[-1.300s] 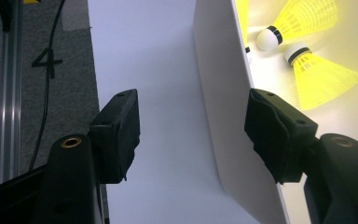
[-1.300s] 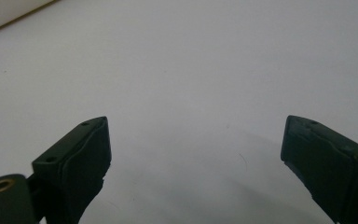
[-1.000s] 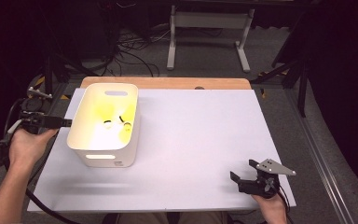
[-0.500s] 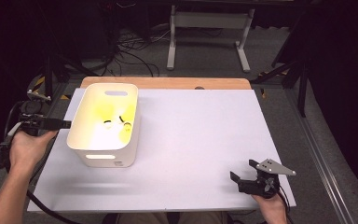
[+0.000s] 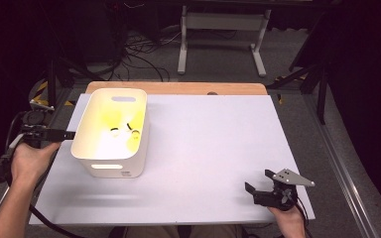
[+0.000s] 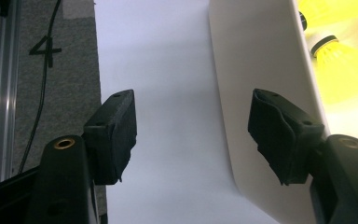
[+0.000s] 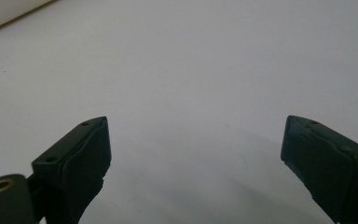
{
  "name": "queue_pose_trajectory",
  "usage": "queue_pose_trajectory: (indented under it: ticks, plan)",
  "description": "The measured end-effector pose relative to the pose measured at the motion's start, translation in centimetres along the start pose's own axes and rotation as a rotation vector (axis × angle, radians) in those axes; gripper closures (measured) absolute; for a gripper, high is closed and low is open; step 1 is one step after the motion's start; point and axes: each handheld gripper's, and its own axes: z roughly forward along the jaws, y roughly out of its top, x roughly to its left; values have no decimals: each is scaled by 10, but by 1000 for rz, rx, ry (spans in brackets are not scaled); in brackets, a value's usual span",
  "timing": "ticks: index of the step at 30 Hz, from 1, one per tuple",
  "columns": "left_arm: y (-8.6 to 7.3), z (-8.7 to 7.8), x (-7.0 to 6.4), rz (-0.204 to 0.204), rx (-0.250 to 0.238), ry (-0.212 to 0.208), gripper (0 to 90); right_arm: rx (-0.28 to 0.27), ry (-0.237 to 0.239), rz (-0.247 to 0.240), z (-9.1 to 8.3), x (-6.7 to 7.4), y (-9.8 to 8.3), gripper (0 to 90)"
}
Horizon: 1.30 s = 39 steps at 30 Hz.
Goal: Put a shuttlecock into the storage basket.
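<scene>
Holding my left claw [image 5: 68,134] wide, empty, just beside the white bin's [image 5: 129,167] left wall, outside it. Yellow shuttlecocks [image 5: 124,130] lie inside the bin, on the tabletop's [image 5: 213,144] left half. My right claw [image 5: 259,184] rests wide and empty at the near right corner.

**Three cameras, one desk**

The high view looks forward and down from above the person's side, taking in the whole desk [image 5: 203,148]. The left gripper view sits close, looking down beside the white bin [image 6: 261,70], which the high view also shows. The right gripper view skims low over bare desk surface.
</scene>
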Motion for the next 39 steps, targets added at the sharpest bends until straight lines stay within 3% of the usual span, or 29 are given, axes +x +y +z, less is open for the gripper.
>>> queue_pose_trajectory:
  ticks: [39]
  plan:
    - [-26,17,8,-17,-6,4,318,-1,0,-1,0,0,0,88]
